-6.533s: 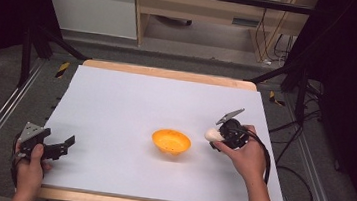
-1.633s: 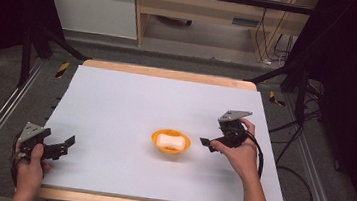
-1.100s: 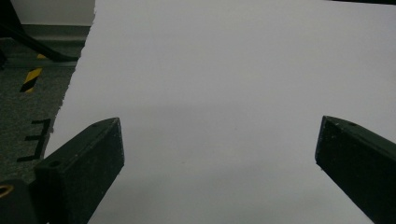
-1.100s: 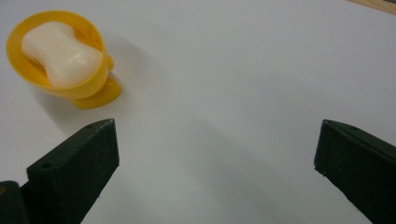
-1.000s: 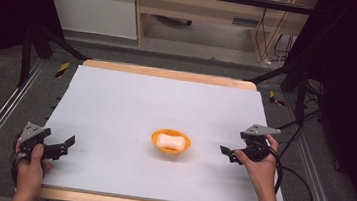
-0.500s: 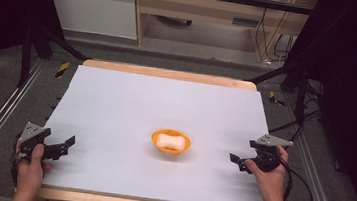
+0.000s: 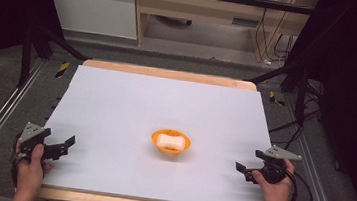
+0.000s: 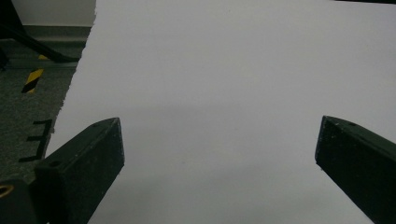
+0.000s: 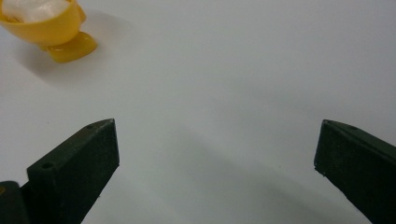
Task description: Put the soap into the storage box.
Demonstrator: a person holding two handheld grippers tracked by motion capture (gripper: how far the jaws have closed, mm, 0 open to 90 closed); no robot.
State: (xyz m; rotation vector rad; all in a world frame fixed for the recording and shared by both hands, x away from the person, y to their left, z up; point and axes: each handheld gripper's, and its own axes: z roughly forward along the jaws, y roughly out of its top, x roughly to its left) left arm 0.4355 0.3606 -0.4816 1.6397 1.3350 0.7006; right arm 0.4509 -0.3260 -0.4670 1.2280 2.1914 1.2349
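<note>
From above: the white, rounded lump (image 7: pixel 170 141) that the right claw (image 7: pixel 241 168) carried seconds ago now lies in the small orange bowl (image 7: pixel 170 143) at the middle of the white table (image 7: pixel 166 104). That claw has since drawn back to the table's near right corner, well apart from the bowl, jaws spread and empty. By the look of it the placing is done and the hand is retiring. The lump lies flat, its long axis running roughly left to right across the table, neither end marked as a front. The left claw (image 7: pixel 58 146) sits at the near left corner as it did throughout, released, holding nothing.

Along the left claw (image 8: pixel 219 154): two black jaws stand wide apart over bare white tabletop, the table's edge and grey floor (image 8: pixel 23 93) to one side.

Along the right claw (image 9: pixel 217 154): jaws likewise wide, nothing between them; the footed orange bowl (image 9: pixel 46 30) stands far off at top left, the white lump (image 9: pixel 32 8) peeking over its rim.
</note>
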